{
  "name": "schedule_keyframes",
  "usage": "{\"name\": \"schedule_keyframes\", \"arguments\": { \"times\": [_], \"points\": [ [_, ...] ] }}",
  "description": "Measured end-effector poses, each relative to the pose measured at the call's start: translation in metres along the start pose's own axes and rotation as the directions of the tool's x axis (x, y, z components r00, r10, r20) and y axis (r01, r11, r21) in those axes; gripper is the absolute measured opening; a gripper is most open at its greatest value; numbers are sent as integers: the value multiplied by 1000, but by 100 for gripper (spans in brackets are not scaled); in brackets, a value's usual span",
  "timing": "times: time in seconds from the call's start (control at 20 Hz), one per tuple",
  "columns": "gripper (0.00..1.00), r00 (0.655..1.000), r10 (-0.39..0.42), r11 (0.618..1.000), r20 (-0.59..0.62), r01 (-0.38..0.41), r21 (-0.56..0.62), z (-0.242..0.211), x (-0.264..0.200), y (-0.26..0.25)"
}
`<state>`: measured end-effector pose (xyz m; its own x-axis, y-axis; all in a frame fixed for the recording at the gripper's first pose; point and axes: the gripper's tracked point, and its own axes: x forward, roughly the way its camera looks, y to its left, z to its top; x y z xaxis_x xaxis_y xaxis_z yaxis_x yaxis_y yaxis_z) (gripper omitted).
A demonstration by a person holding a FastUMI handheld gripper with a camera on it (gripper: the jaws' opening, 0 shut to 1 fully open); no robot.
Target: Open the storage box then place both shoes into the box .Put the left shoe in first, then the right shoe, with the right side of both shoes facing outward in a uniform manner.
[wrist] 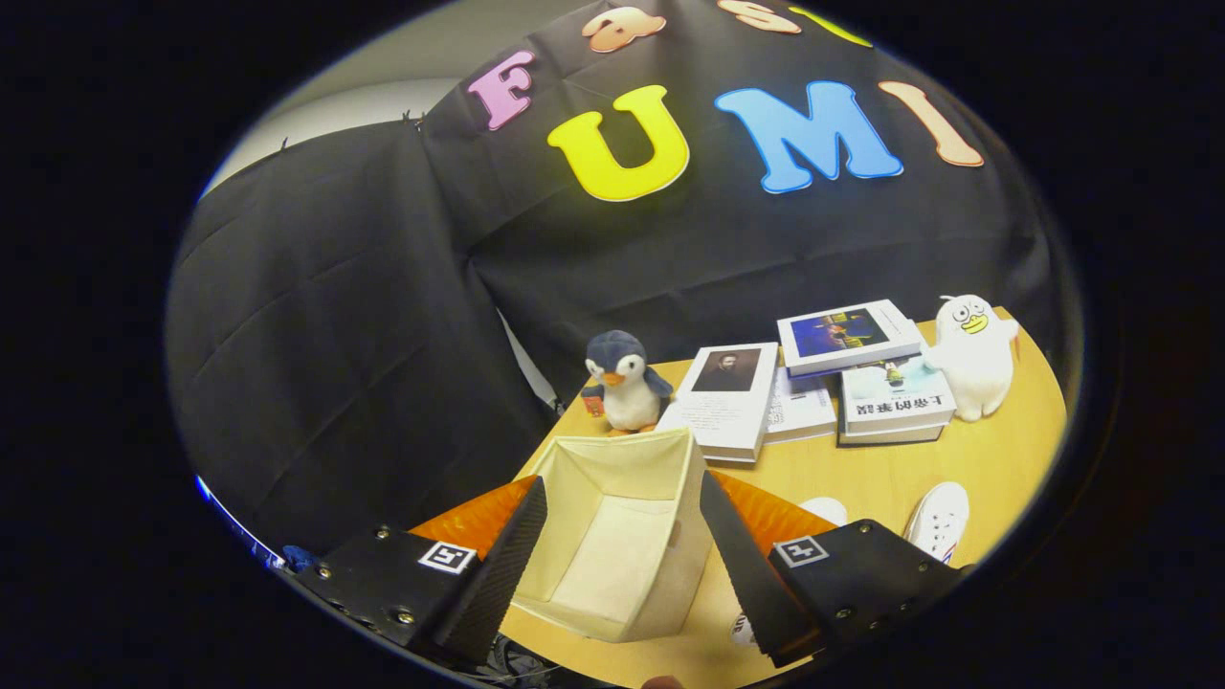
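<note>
A cream fabric storage box (622, 536) stands open on the wooden table, its hollow inside bare, just ahead of and between my fingers. My gripper (622, 565) is open, held above the box with one finger on either side of it and nothing gripped. One white shoe (940, 519) lies on the table beyond the right finger. Another white shoe (825, 509) peeks out just above that same finger, mostly hidden by it.
A plush penguin (624, 381) stands right behind the box. Several books (732, 397) lie stacked beyond it, with a white plush duck (971, 354) at their right end. The table's edge (536, 450) runs close along the box's left side.
</note>
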<state>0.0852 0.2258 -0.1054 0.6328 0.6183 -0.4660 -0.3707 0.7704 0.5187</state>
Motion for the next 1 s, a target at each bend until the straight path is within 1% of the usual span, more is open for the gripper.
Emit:
{"name": "schedule_keyframes", "arguments": {
  "times": [0.25, 0.35, 0.55, 0.7, 0.8, 1.0],
  "points": [
    [97, 995, -98, 995, -26, 99, 10, -16, 4, -52],
    [98, 989, -143, 990, -45, 144, 10, -29, 2, -71],
    [98, 973, -201, 977, -110, 208, 55, -57, 7, -107],
    [98, 959, -229, 968, -167, 243, 66, -80, 11, -128],
    [98, 949, -243, 963, -201, 260, 63, -86, 15, -144],
    [98, 928, -259, 953, -269, 292, 87, -110, 17, -166]
  ]
}}
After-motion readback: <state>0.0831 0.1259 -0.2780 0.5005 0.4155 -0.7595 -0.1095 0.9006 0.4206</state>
